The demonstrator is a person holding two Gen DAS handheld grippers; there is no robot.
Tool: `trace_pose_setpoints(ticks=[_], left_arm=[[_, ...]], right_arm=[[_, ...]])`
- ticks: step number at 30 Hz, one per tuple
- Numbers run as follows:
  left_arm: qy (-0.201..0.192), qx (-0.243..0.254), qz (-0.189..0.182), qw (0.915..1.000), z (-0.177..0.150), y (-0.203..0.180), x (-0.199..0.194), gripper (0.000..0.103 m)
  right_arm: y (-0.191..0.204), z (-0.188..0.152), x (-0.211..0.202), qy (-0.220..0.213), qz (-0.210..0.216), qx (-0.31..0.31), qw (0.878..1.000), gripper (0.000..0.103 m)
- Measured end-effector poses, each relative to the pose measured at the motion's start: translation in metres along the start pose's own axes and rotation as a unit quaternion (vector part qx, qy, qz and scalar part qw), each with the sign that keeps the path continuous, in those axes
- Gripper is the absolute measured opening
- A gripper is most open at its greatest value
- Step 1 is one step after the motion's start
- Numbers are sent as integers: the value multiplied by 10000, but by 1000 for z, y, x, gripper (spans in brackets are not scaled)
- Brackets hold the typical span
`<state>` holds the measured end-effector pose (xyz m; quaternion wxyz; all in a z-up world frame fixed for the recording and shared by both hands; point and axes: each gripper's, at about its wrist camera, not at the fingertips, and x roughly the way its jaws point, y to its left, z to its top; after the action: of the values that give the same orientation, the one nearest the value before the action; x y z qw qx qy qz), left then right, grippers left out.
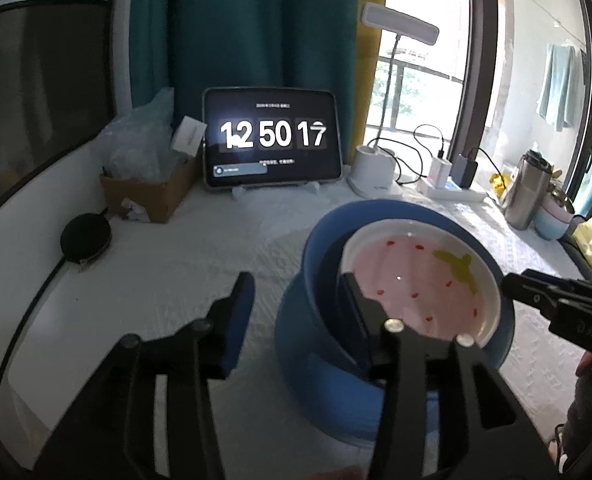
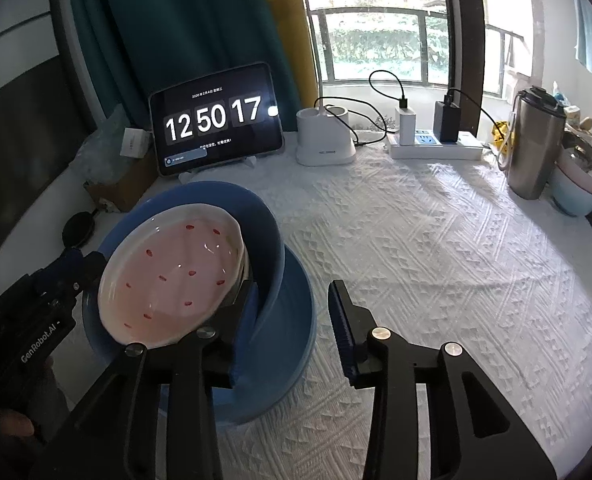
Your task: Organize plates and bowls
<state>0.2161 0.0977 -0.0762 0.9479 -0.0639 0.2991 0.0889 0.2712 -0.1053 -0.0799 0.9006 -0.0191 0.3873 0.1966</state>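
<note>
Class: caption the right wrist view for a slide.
Open right gripper beside pink dish nested in blue bowl on blue plate.

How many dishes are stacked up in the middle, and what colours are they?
Blue plate at the bottom: 1
Blue bowl on it: 1
White dish with a pink inside and red dots on top: 1
Total: 3 dishes
</note>
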Motion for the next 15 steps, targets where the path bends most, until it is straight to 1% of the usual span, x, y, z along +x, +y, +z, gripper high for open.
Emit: trace_pose_setpoints(ticks=[2,3,4,11,15], left_arm=[[3,-40,-4,10000,-1,0,-3,59],[2,-58,-30,10000,-2,-1,-4,72],[-10,-63,-45,10000,-3,-2,-6,77],[-149,-117,-197,9996,-10,-11,-24,79],[-215,-125,-367,9990,-15,-17,-33,80]], right_arm=[[-1,-3,-4,-18,7,22,10000,42],[-1,-4,-6,-32,1,27,10000,43],[-1,-5,-8,-47,-3,25,10000,43],[-6,-15,-21,-120,-82,41,9999,44],[-10,-21,-28,-136,-146,63,9998,44]])
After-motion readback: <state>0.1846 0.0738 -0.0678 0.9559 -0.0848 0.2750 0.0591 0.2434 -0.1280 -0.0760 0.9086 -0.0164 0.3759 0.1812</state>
